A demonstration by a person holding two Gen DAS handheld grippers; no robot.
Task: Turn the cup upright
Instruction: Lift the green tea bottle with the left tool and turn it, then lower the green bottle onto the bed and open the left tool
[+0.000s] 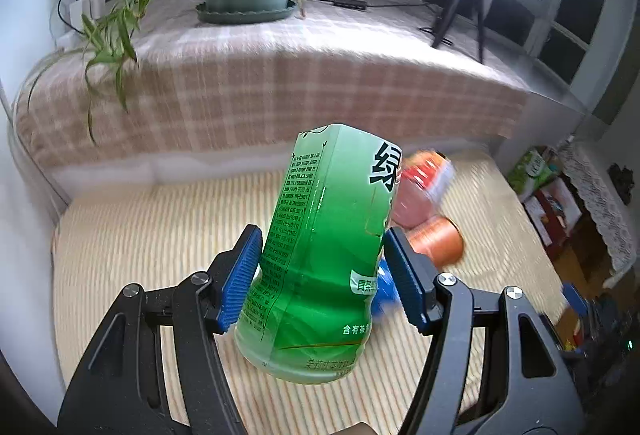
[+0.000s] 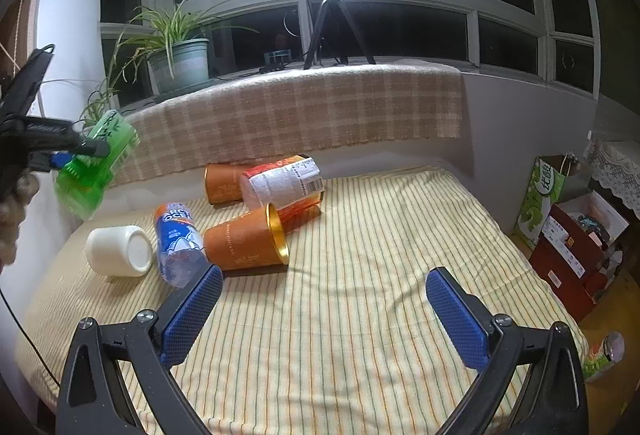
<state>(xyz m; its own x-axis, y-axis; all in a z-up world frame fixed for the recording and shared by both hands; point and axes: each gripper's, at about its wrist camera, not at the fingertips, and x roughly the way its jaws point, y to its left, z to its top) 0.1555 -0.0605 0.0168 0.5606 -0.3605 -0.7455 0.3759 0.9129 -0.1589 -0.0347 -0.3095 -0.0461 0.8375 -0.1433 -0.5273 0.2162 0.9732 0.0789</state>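
Striped bedcover point(image 2: 360, 235); green cup point(image 1: 320, 255) between left tongs point(image 1: 322, 275).

I am in a home bedroom: striped bed point(image 2: 360, 275), plaid-covered windowsill point(image 2: 300, 107), potted plant point(image 2: 180, 63), lamp tripod point(image 2: 330, 27).

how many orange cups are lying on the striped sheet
2, perhaps more hidden. One orange cup with a gold rim lies nearest the right gripper; the other orange cup lies farther back by the plaid ledge, partly behind a white-labelled container.
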